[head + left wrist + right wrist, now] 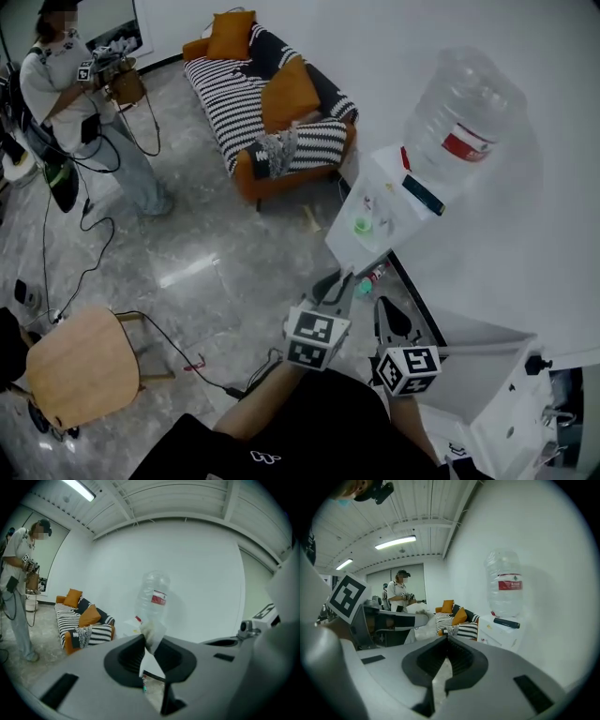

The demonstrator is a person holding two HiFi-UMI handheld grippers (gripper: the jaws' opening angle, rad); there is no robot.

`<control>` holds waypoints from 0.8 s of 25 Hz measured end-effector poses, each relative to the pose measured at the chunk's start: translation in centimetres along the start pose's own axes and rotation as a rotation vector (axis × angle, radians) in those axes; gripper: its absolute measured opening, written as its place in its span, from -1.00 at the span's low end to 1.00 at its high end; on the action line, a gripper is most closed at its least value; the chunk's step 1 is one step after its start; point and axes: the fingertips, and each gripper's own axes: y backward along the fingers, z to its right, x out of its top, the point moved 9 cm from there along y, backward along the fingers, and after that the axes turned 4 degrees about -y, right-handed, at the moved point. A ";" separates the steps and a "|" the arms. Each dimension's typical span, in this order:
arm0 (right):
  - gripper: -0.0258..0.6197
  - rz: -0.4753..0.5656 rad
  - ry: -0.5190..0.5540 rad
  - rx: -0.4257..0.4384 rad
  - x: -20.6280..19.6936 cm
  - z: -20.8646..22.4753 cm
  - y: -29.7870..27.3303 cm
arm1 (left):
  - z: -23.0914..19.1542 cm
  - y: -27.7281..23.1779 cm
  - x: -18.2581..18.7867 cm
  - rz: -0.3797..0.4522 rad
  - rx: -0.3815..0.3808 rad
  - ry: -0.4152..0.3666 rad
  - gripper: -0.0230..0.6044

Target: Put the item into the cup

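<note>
1 packet (155, 631) in left tool (143, 641); water dispenser (380, 178) ahead, sofa (234, 103) beyond.

Looks like some office lounge or lab space: striped sofa (234, 103), water dispenser (380, 180) with a big bottle (459, 103), cables (173, 345) across the glossy floor (216, 234), tube lights (396, 542) overhead.
</note>
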 end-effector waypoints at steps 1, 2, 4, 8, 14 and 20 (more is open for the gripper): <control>-0.89 -0.002 -0.003 -0.009 -0.1 0.2 -0.1 | -0.1 -0.4 0.0 -0.005 -0.009 0.001 -0.75; -0.89 -0.004 -0.007 -0.018 -0.1 0.4 -0.2 | -0.1 -0.7 -0.1 -0.011 -0.018 0.002 -0.75; -0.89 -0.003 -0.020 -0.038 -0.2 0.8 -0.3 | -0.2 -1.3 -0.1 -0.024 -0.034 0.004 -0.75; -0.89 0.010 -0.040 -0.080 0.0 1.8 -0.3 | -0.2 -2.4 -0.2 -0.036 -0.058 0.004 -0.75; -0.89 -0.022 -0.071 -0.110 -1.0 2.7 -0.3 | 0.2 -3.6 -1.2 -0.082 -0.087 0.018 -0.75; -0.89 -0.064 -0.090 -0.124 -2.2 3.5 -0.7 | 0.3 -4.6 -2.7 -0.129 -0.107 0.041 -0.75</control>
